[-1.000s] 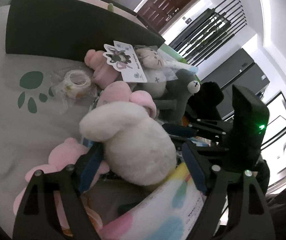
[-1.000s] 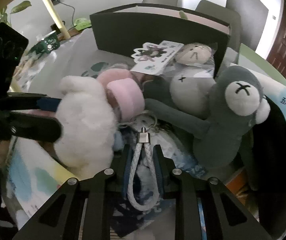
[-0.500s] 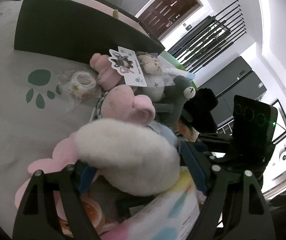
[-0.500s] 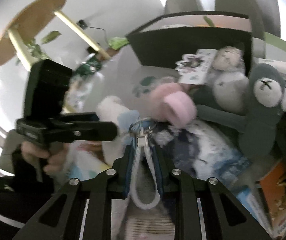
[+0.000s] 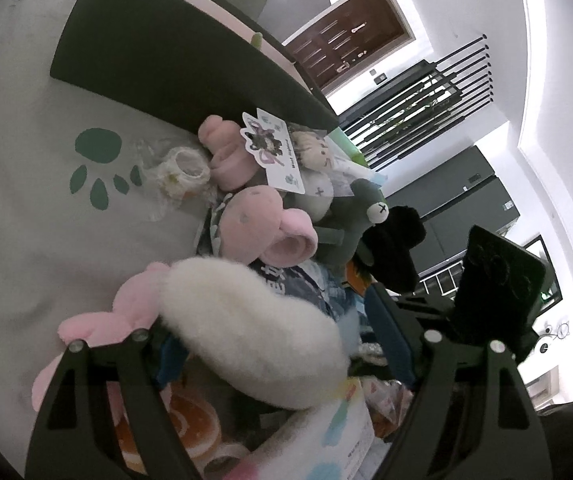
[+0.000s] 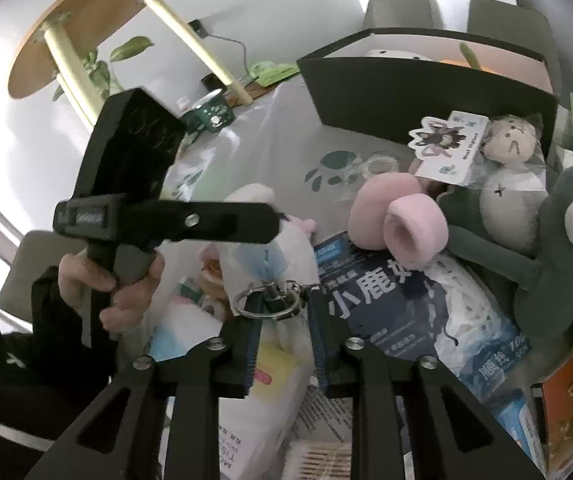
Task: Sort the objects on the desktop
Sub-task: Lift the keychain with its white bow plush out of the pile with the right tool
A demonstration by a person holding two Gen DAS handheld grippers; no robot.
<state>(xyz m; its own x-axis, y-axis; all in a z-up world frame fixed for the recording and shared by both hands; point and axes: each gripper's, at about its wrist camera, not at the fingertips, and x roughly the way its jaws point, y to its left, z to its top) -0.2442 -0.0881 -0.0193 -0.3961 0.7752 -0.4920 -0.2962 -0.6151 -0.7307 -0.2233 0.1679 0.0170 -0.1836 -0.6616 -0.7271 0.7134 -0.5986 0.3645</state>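
A fluffy white plush (image 5: 254, 328) lies between the fingers of my left gripper (image 5: 282, 344), whose jaws stand wide with the right finger (image 5: 386, 332) apart from it. In the right wrist view the left gripper (image 6: 166, 220) hides most of the plush (image 6: 248, 196). My right gripper (image 6: 284, 320) is shut on a keychain; its metal rings (image 6: 266, 300) stick out past the fingertips. The pile holds a pink plush (image 5: 262, 224), a grey frog-eyed plush (image 6: 558, 240), a bagged beige plush (image 6: 510, 152) and a dark blue tissue pack (image 6: 386, 300).
A black box (image 5: 174, 52) stands at the back on a grey paw-print cloth (image 5: 46, 200). A bagged tape roll (image 5: 182, 168), a pale tissue packet (image 5: 318, 432), an orange-print item (image 5: 190, 420) and cotton swabs (image 6: 318, 460) lie around. A wooden stool (image 6: 86, 24) stands left.
My right gripper has pulled the keychain back and to the left, out of the pile. The white plush has tipped over flatter between the left fingers, and the left gripper has drawn back.
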